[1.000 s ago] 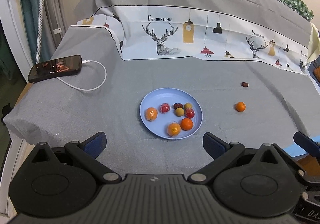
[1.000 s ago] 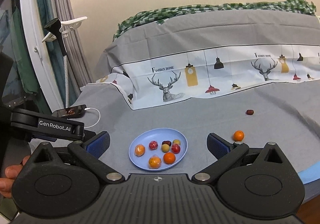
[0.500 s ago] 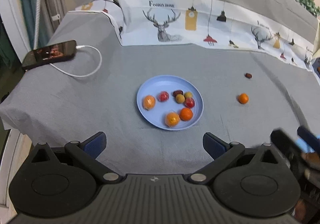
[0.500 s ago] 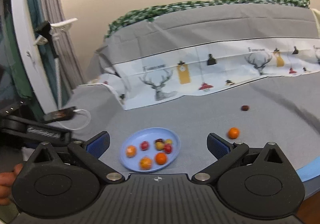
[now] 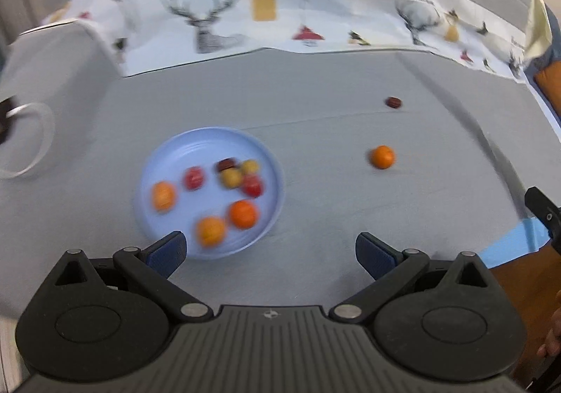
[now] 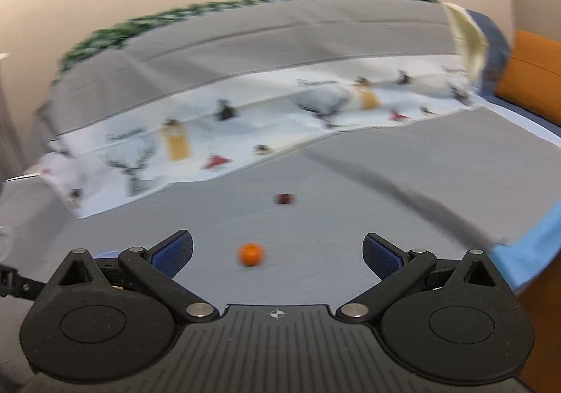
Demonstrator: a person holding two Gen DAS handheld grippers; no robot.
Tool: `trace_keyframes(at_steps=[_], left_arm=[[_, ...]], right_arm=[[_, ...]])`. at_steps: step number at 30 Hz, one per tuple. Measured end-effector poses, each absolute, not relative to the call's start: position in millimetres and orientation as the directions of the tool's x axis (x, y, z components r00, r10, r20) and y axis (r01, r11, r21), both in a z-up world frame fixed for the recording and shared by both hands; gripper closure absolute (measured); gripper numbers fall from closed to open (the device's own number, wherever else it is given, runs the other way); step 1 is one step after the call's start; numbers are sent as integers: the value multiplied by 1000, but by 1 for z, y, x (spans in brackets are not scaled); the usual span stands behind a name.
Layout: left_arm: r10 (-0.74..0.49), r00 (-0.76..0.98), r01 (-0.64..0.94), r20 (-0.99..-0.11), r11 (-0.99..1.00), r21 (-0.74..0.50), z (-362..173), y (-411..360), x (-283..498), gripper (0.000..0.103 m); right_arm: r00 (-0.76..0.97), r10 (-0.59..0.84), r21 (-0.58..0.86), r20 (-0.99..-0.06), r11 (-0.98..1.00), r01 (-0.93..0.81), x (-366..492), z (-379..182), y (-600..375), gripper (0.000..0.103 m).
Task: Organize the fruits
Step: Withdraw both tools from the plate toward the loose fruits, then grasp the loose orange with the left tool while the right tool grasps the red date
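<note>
A light blue plate (image 5: 175, 154) rests on the grey cloth and holds several small fruits, orange, red, yellow and one dark. Outside the plate, to its right, lie a small orange fruit (image 5: 383, 157) and, farther back, a dark red fruit (image 5: 393, 102). My left gripper (image 5: 270, 252) is open and empty, its left fingertip just in front of the plate's near rim. In the right wrist view the orange fruit (image 6: 251, 254) sits between the open, empty fingers of my right gripper (image 6: 277, 251), with the dark red fruit (image 6: 284, 198) beyond. Both views are blurred.
A white cable loop (image 5: 31, 140) lies at the left on the cloth. A deer-print cloth (image 5: 280, 10) rises at the back. The table's right edge shows a light blue strip (image 6: 526, 245) and an orange cushion (image 6: 536, 77) beyond. Part of the right gripper (image 5: 543, 214) shows at the far right.
Both cameras have swung right and moved closer. The plate has slid left in the left view and nearly out of the right view; the loose orange fruit now sits between the right fingers.
</note>
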State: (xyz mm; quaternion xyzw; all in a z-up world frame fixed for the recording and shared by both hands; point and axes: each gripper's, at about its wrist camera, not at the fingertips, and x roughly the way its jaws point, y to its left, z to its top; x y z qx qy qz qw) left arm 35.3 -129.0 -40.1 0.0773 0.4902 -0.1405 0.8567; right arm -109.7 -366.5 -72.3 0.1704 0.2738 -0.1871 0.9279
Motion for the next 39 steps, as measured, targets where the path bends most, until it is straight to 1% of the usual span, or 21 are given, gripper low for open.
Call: trace_keyframes(at_steps=[3, 7, 9, 10, 11, 13, 17, 20, 22, 26, 29, 31, 32, 33, 34, 35, 36, 39], left_arm=[[-187, 455, 372, -871, 928, -5, -65, -173, 57, 0], [-219, 402, 424, -889, 905, -31, -108, -227, 86, 0], [-234, 379, 458, -895, 888, -39, -131, -250, 99, 0], [-245, 369, 485, -897, 874, -39, -143, -262, 107, 0], [-244, 366, 500, -898, 866, -31, -154, -272, 114, 0], [-223, 378, 519, -898, 855, 6, -176, -292, 130, 0], [-215, 379, 535, -900, 844, 24, -205, -314, 159, 0], [-187, 372, 532, -909, 846, 44, -225, -322, 182, 0], [-198, 385, 518, -901, 855, 33, -228, -317, 192, 0], [-209, 396, 527, -894, 849, 35, -230, -308, 198, 0], [-207, 398, 531, -894, 847, 40, -228, -308, 201, 1], [-222, 402, 534, -888, 845, 30, -226, -307, 202, 6], [-230, 412, 542, -882, 840, 34, -224, -307, 201, 15], [-242, 420, 553, -875, 832, 35, -222, -310, 202, 32], [-259, 421, 569, -870, 822, 31, -220, -313, 203, 52], [-271, 417, 581, -868, 813, 25, -218, -317, 204, 64], [-268, 412, 581, -871, 814, 24, -217, -321, 206, 63], [-278, 382, 570, -881, 822, -12, -214, -317, 210, 64]], right_arm=[[727, -286, 198, -624, 842, 501, -92, -91, -395, 1], [677, -280, 190, -681, 825, 532, -58, -129, -420, 1], [651, -279, 144, -706, 844, 517, -32, -151, -433, 1], [635, -302, 100, -711, 850, 517, -21, -160, -437, 1], [617, -333, 37, -713, 861, 507, -7, -173, -441, 1], [599, -346, -30, -722, 881, 472, 17, -195, -451, 1], [600, -255, -22, -758, 930, 366, 71, -243, -471, 1], [594, -203, -4, -778, 948, 319, 108, -271, -474, 1], [641, -170, 36, -749, 955, 295, 129, -280, -472, 1], [707, -126, 45, -696, 975, 218, 175, -288, -461, 1], [723, -99, 64, -684, 979, 195, 195, -289, -459, 1], [727, -90, 67, -680, 981, 184, 202, -289, -460, 1], [732, -86, 73, -676, 980, 183, 204, -290, -460, 3], [741, -75, 82, -667, 981, 174, 206, -289, -460, 16], [752, -58, 89, -657, 984, 154, 209, -287, -458, 28], [754, -51, 82, -655, 987, 138, 211, -284, -454, 62], [744, -60, 63, -666, 989, 136, 213, -280, -450, 73], [721, -93, 40, -687, 985, 165, 207, -277, -445, 73]])
